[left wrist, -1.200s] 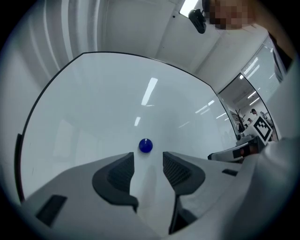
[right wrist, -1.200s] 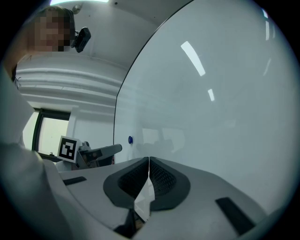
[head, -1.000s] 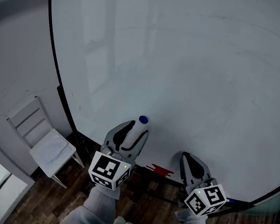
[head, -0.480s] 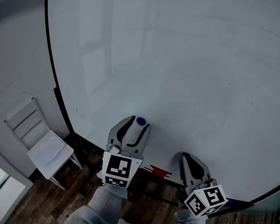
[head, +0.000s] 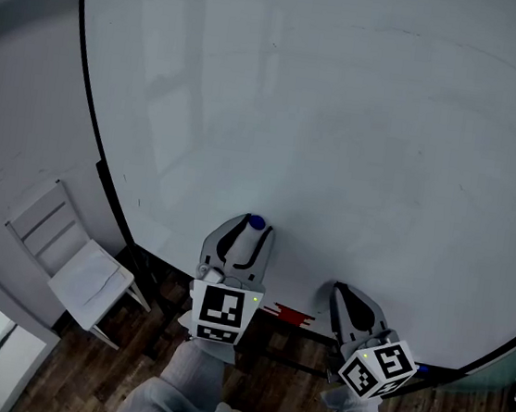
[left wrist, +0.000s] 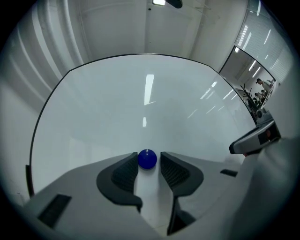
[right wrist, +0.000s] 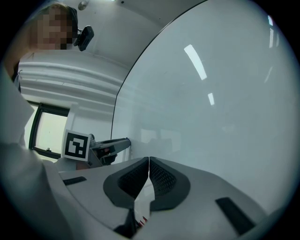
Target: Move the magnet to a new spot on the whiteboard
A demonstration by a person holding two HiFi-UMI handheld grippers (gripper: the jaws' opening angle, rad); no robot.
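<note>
Left gripper [left wrist: 149,155], jaws just closing but not yet pinching, flanks the round blue magnet [left wrist: 147,159] on the glossy white whiteboard [head: 343,118]; right gripper [right wrist: 148,161] has its jaws together.

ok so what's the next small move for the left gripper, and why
Probably finish closing the left gripper on the blue magnet. Its jaws have just been closing, the magnet sits between them on the whiteboard, and a thin gap seems to show at one pad.
</note>
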